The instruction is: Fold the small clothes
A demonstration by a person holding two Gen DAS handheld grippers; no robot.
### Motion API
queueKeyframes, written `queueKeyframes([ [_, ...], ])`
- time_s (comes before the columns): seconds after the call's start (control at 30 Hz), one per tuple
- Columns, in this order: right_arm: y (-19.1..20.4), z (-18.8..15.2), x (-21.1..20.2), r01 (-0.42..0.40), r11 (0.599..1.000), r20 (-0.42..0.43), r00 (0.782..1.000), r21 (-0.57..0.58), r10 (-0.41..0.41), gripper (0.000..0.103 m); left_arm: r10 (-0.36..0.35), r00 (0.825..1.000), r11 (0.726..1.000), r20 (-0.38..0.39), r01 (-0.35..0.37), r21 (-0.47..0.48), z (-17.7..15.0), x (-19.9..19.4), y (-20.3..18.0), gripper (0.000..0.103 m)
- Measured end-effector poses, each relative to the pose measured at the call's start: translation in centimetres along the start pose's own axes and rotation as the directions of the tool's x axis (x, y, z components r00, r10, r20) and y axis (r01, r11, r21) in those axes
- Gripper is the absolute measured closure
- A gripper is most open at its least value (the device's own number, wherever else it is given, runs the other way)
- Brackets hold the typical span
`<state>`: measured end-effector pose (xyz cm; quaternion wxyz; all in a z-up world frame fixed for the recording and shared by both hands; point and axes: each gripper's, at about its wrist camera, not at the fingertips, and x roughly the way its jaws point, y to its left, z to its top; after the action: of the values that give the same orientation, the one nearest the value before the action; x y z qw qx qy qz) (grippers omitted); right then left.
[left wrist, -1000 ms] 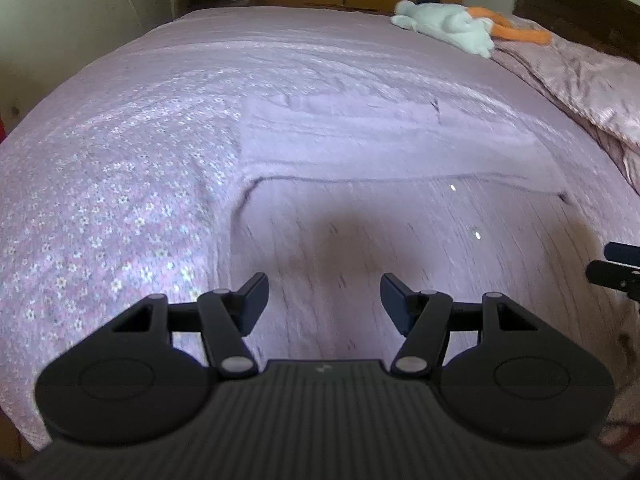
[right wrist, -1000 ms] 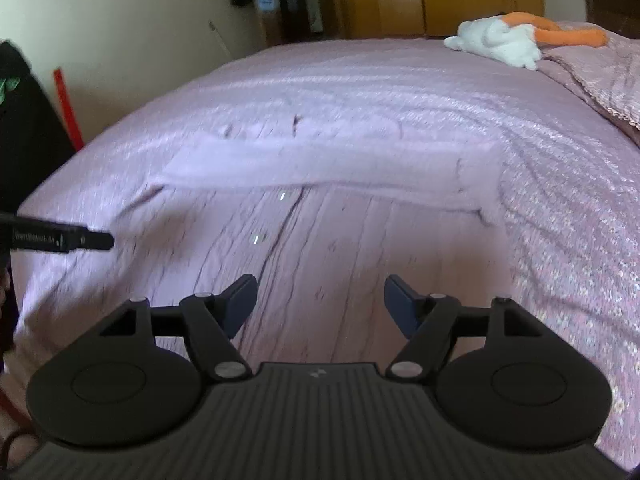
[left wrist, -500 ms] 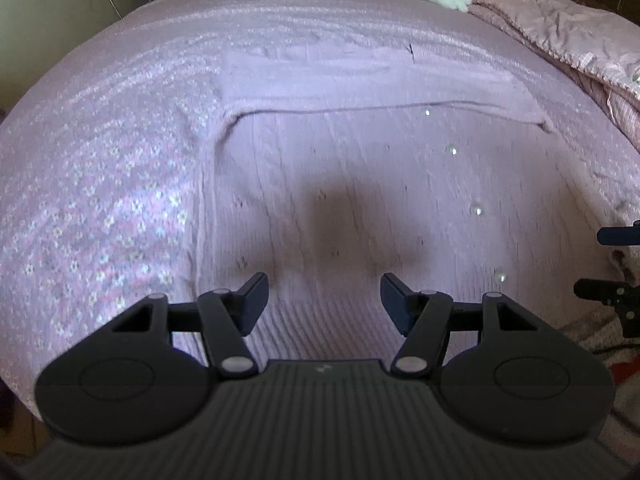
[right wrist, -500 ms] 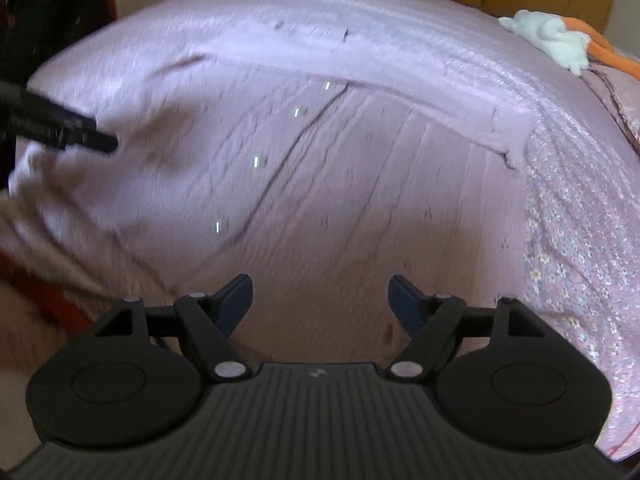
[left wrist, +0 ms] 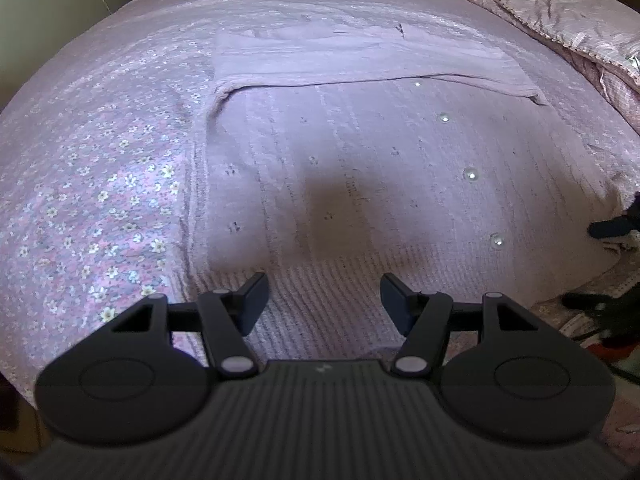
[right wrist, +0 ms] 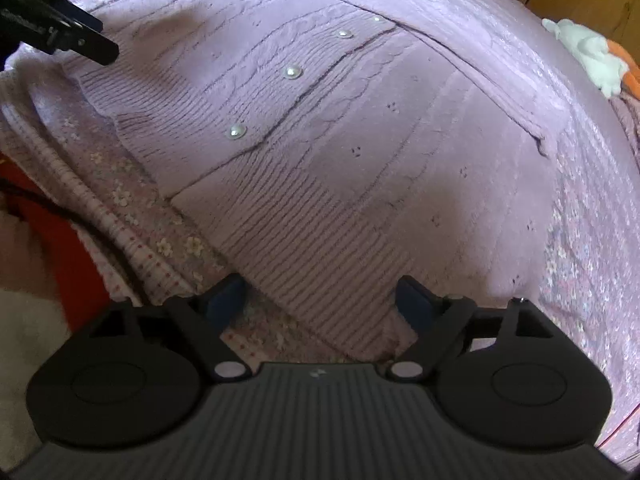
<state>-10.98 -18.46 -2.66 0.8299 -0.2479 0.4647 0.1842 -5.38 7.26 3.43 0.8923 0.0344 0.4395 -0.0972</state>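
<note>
Cardigan point(left wrist: 360, 184): lilac knit, flat on bed point(left wrist: 80, 184).
Left gripper point(left wrist: 324, 300): spread, at hem, 6 o'clock.
Right gripper point(right wrist: 320, 300): spread, empty, over hem corner.

Black ribbed tongs point(left wrist: 323, 300), dark blue pads point(right wrist: 226, 300), silver pivot screws, round side discs

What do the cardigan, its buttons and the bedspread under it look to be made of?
Cardigan: soft lilac knit, likely wool or acrylic; ribbed hem and eyelet pattern show. Buttons: glossy, pearl-like domes, probably plastic. Bedspread: thin woven cloth with a printed floral pattern, matte, possibly cotton.
</note>
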Motion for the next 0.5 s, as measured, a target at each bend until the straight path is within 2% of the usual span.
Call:
queueKeyframes([
  [0.27, -0.6, 0.2, 1.0, 0.012, 0.996, 0.059, 0.998, 0.088, -0.017, 0.014, -0.015, 1.0, 1.0, -0.002, 0.015, 0.018, -0.2, 0.1, -0.3, 0.039],
  [0.5, -1.5, 0.5, 1.2, 0.004, 0.977, 0.116, 0.993, 0.212, -0.03, 0.014, -0.075, 0.997, 0.997, -0.025, 0.076, 0.029, -0.4, 0.4, -1.0, 0.039],
])
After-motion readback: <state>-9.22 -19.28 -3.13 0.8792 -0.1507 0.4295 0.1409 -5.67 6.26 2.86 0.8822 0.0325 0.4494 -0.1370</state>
